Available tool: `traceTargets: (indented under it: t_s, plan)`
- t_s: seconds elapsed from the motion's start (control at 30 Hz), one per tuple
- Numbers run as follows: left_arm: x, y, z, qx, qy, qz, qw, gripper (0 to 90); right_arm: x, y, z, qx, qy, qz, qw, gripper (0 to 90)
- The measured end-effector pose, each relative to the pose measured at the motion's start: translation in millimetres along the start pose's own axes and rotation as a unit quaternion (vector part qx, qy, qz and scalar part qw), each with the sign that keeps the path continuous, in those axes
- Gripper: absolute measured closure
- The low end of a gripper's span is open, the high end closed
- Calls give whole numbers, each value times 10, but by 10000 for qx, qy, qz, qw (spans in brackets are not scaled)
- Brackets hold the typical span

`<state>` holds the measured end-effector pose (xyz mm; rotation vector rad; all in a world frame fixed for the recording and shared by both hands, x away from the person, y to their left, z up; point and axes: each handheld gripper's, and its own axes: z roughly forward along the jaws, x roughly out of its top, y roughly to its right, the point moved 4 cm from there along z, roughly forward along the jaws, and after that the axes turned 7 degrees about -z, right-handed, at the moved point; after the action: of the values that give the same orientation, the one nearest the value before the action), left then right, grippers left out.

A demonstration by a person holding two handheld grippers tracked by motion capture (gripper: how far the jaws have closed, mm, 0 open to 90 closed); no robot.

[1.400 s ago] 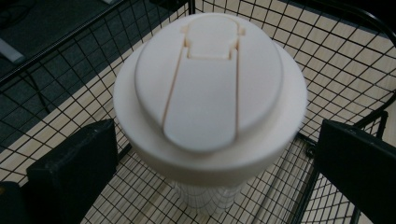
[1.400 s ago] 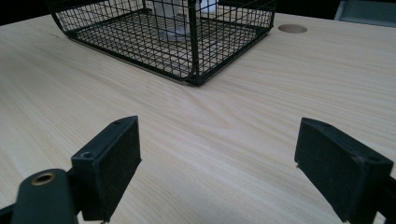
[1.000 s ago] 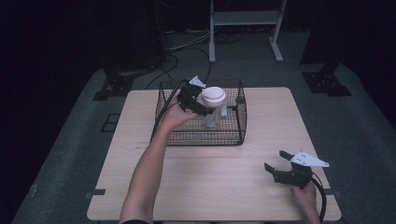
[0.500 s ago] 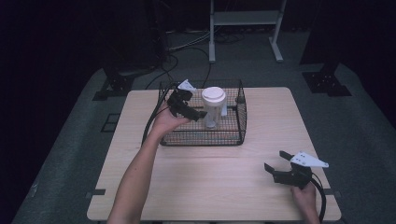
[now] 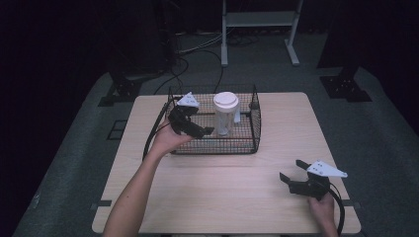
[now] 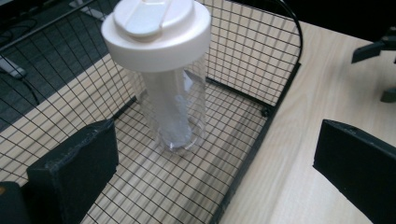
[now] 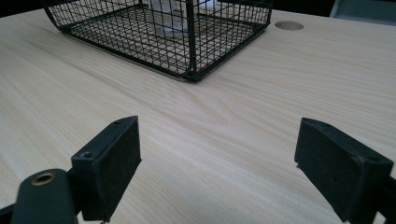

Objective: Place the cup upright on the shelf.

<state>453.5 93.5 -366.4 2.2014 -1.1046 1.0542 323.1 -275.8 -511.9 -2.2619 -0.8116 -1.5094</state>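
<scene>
A pale wooden table stands on grey carpet in a dark room. Above frame centre in the high view, a clear bottle with a white lid stands upright inside a black wire basket. Just left of it, the left gripper hovers with its jaws spread wide and empty. At the lower right, the right gripper rests near the table's edge, its jaws likewise apart and empty.

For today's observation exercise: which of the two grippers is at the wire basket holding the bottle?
The left gripper, open at the basket beside the white-lidded bottle; the right gripper sits apart near the table's front edge.
</scene>
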Motion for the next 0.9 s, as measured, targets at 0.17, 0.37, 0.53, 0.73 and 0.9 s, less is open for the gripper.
traceTargets:
  t_s: [0.17,0.37,0.53,0.73,0.9]
  plan:
    - [-93,75,-98,-71,62,42,9999,0,-1,-4,0,3,-2,-29,10000,135]
    - [-185,148,-182,-97,113,37,9999,0,-1,-6,0,7,-6,-51,10000,135]
    - [-252,225,-238,-148,150,108,9997,0,-1,-5,-1,11,-1,-39,10000,135]
    - [-331,333,-274,-227,117,190,9995,0,-1,-3,-3,13,19,-43,10000,134]
    - [-424,376,-319,-266,91,212,9994,0,-1,-4,-7,16,16,-14,10000,135]
